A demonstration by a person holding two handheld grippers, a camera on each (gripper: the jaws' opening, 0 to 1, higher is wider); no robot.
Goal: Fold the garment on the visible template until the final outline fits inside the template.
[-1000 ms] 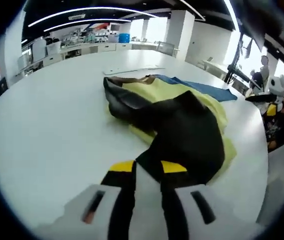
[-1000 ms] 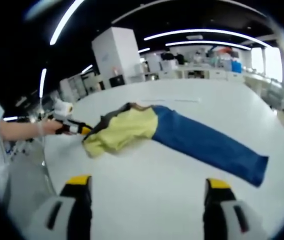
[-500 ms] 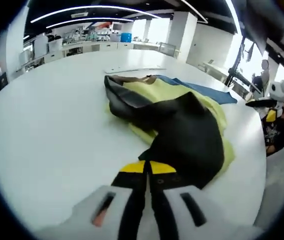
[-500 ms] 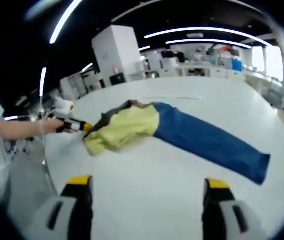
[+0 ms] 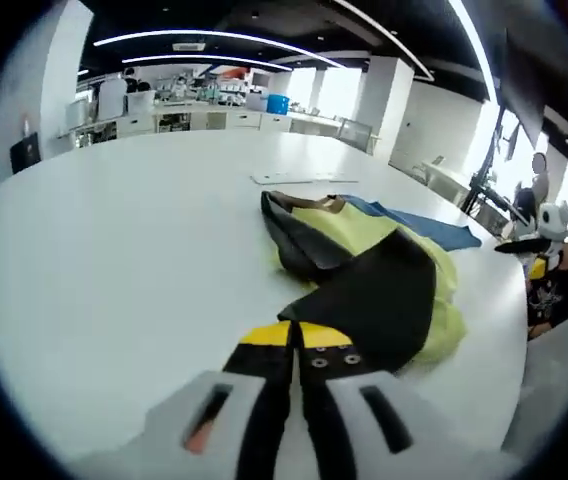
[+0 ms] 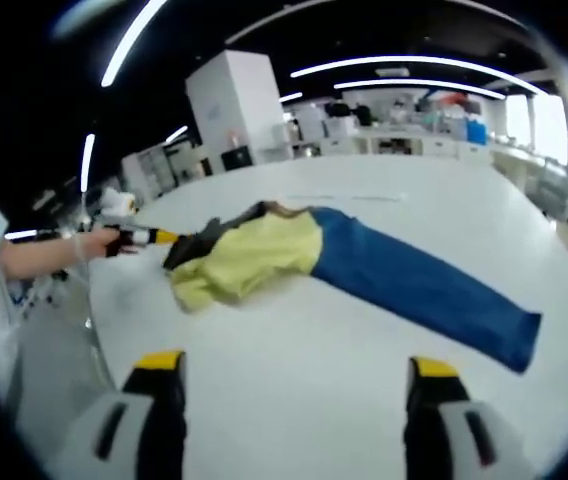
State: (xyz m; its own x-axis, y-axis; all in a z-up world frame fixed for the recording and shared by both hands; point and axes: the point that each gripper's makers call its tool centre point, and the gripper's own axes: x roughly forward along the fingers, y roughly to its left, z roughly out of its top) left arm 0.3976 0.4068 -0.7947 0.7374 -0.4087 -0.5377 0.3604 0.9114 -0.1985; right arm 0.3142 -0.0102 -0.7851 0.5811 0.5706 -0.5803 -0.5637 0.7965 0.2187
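A garment with black, yellow and blue parts lies on a large white table [image 5: 114,230]. In the left gripper view my left gripper [image 5: 297,336] is shut on the black flap [image 5: 374,295], which rises off the yellow part [image 5: 364,228]. The blue part [image 5: 429,230] stretches away behind. In the right gripper view the yellow part [image 6: 254,255] and the long blue part [image 6: 424,290] lie flat, and the left gripper [image 6: 159,237] holds the black edge up at the left. My right gripper [image 6: 294,372] is open, well short of the garment, with nothing between its jaws.
A thin pale strip [image 5: 299,178] lies on the table beyond the garment. The right gripper [image 5: 534,245], in a person's hand, shows past the table's edge. Desks, shelves and pillars stand far behind. The table [image 6: 294,330] is bare between my right gripper and the garment.
My left gripper shut on the black flap and has drawn it up and back, lifting it off the yellow part. The right gripper has stayed open and still.
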